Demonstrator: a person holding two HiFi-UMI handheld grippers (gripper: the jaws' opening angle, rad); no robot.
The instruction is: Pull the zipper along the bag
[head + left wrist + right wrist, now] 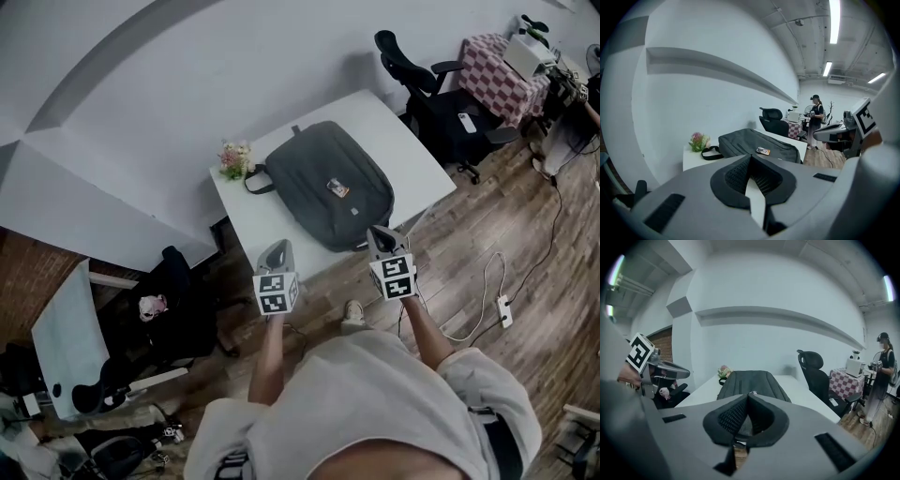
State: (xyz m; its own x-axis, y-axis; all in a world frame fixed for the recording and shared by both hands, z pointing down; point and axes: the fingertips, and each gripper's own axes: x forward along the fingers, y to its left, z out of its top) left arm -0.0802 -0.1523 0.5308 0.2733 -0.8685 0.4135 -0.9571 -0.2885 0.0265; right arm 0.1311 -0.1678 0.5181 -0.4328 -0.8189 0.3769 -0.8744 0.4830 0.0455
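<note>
The dark grey bag (323,183) lies flat on the white table (398,127), its carry handle toward the wall at 10 o'clock and a small orange label (337,188) on its upper face. Its zipper is too small to make out in any view. A little bunch of flowers (234,157) stands on the table corner at 9 o'clock of the bag, just beside the handle.

In the head view the person holds both tools in the air at the near edge of the table, at 6 o'clock of the bag. The left tool (277,246) hangs off the bag's 7 o'clock corner, and the right tool (380,232) hangs close over its 5 o'clock corner; neither touches the bag. Each tool is clenched with nothing in it: in the left gripper view the two black pads of the left tool (751,158) meet at the tips, and in the right gripper view the right tool (749,394) shows the same.

A black office chair (427,94) stands at 2 o'clock of the bag, and beyond it a stand with a checked cloth (497,70). Another person (882,364) stands on the wooden floor at the far right
</note>
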